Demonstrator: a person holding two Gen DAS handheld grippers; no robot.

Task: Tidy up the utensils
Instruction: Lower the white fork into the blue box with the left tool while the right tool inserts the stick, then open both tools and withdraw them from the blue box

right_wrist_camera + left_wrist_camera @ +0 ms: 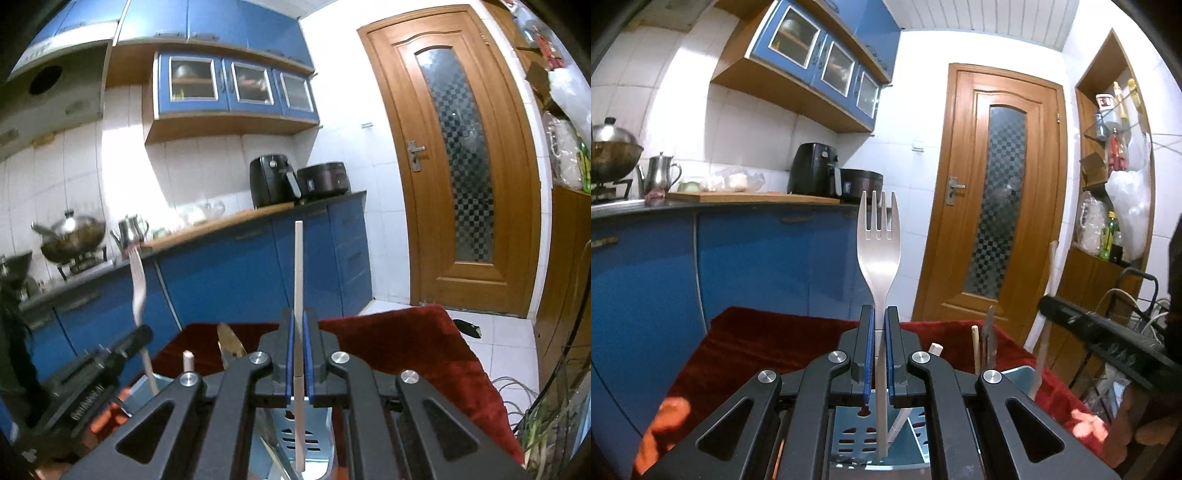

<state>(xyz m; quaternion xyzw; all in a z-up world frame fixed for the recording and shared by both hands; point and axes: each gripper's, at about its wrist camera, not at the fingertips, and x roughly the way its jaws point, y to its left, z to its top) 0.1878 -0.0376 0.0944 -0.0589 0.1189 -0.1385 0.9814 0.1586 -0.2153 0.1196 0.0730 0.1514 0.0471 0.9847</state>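
Left wrist view: the left gripper [880, 325] is clamped on a fork [878, 243], held upright with tines up; its handle end hangs over a slotted metal holder [849, 435], largely hidden behind the gripper body. Other utensil tips [988, 332] rise near the holder; what they are is hard to tell. The right gripper [1071, 314] is cut off at the frame's right edge. A red cloth [757, 343] covers the table.

Right wrist view: the right gripper [298, 325] is clamped on a pale stick [298, 295], possibly a chopstick, held upright over the holder [317, 439]. The left gripper [142, 334] is partly cropped; the fork [137, 284] is blurred. Behind stand blue cabinets [240, 280] and a wooden door [458, 162].
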